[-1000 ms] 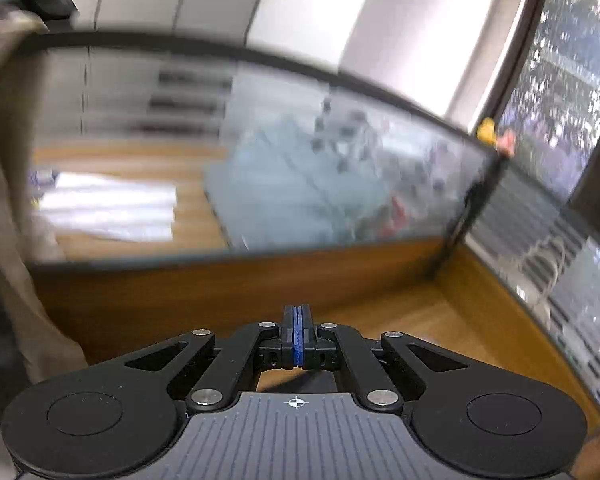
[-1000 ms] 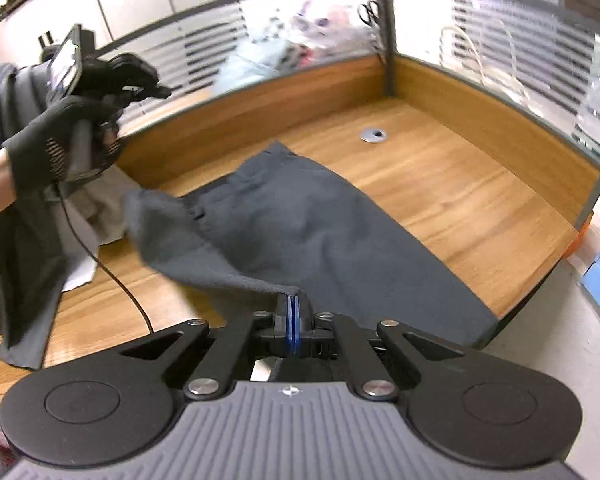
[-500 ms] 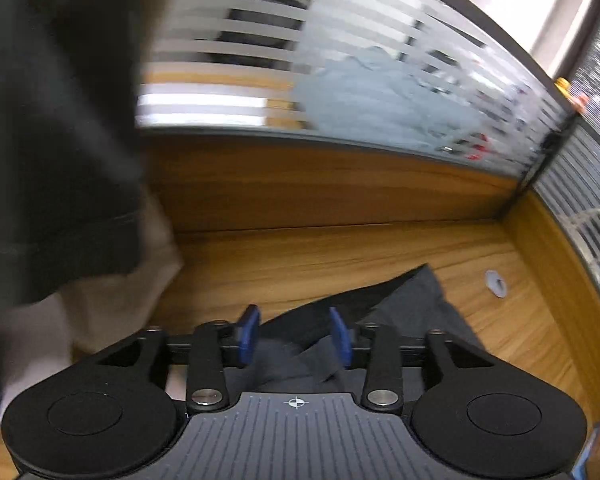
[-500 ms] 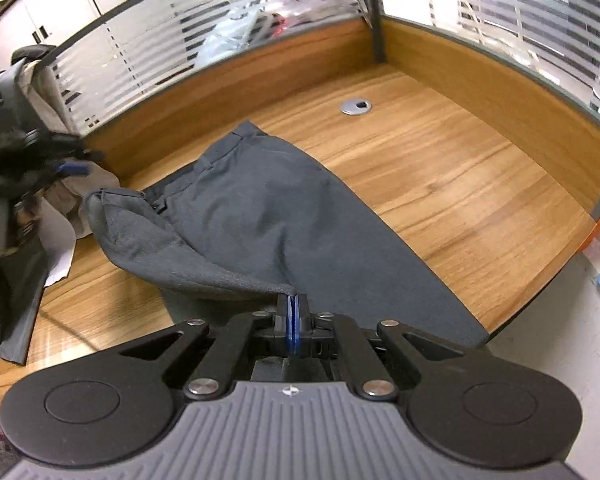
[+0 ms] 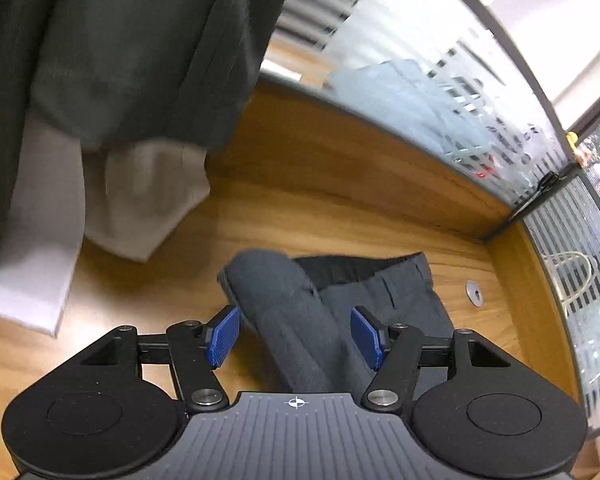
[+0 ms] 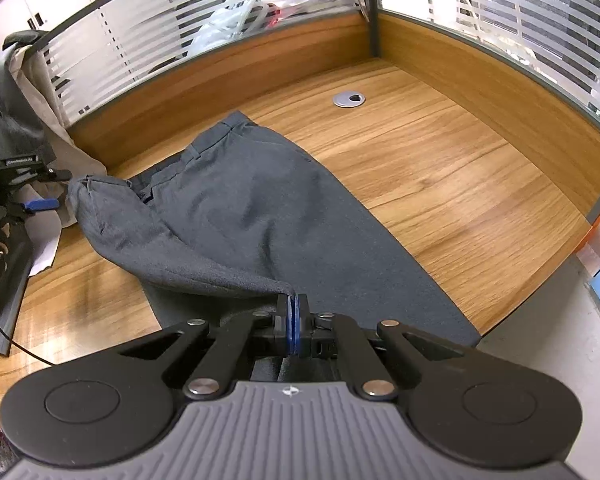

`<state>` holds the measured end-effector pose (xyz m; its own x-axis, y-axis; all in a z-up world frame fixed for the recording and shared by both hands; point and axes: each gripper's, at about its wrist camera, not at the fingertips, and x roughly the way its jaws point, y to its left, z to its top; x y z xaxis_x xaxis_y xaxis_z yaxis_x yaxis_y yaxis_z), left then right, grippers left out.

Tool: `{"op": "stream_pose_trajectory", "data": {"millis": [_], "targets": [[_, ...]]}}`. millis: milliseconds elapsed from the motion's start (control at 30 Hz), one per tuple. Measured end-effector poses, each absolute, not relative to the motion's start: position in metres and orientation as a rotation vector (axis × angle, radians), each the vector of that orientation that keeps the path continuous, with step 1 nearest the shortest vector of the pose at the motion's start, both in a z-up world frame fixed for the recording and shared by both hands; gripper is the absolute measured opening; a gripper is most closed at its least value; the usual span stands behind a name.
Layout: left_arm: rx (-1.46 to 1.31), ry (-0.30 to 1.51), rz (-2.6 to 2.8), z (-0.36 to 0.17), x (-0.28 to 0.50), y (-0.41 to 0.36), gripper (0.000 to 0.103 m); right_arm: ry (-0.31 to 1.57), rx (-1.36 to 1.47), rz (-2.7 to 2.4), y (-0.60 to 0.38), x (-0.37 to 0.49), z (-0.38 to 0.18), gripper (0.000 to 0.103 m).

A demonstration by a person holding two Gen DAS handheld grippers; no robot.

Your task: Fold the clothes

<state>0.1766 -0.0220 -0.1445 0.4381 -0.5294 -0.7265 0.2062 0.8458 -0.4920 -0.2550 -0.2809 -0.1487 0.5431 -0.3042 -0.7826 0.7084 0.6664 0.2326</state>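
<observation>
On the wooden desk (image 6: 439, 168) lie grey trousers (image 6: 260, 216), waistband toward the back partition, one leg folded up over the rest so its hem sits near the waist. The right gripper (image 6: 293, 322) is clamped tight on a corner of that raised fold at the near edge, and the cloth runs taut from its pads up to the hem. The left gripper (image 5: 296, 334) has just been opening its jaws; they stand wide on either side of the folded leg end, which lies between the blue pads (image 5: 224, 334) without being pressed. So the left side has no grip yet.

The risk, judging from this, is a poor left grasp. If the jaws close on only the top layer, or catch the waistband beneath as well, the fold will come up skewed. A pull by the right gripper before the left has hold would probably drag the hem off line. Other garments (image 5: 120, 60) hang close over the left side and could snag or hide the hem.
</observation>
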Motion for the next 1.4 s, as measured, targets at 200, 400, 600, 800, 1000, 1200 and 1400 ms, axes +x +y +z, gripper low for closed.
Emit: {"op": "stream_pose_trajectory", "data": {"millis": [200, 400, 600, 800, 1000, 1200, 1400], "targets": [[-0.506, 1.131, -0.423, -0.181, 0.189, -0.02, 0.064, 0.791, 0.573, -0.645, -0.276, -0.255, -0.148, 0.001], [-0.57, 1.098, -0.46, -0.174, 0.192, -0.025, 0.004, 0.784, 0.585, -0.645, -0.271, -0.258, -0.139, 0.001], [-0.487, 0.988, -0.562, -0.106, 0.202, -0.079, 0.004, 0.727, 0.595, -0.697, -0.272, -0.274, -0.111, 0.001], [-0.354, 0.952, -0.624, -0.082, 0.199, -0.184, 0.005, 0.697, 0.634, -0.796, -0.311, -0.303, -0.108, 0.001], [-0.15, 0.942, -0.626, -0.104, 0.194, -0.283, 0.005, 0.745, 0.723, -0.863, -0.374, -0.325, -0.158, 0.001], [-0.007, 0.992, -0.583, -0.149, 0.192, -0.342, 0.006, 0.835, 0.811, -0.848, -0.411, -0.329, -0.211, 0.001], [0.075, 0.993, -0.599, -0.177, 0.192, -0.366, 0.028, 0.879, 0.872, -0.812, -0.424, -0.327, -0.237, 0.001]]}}
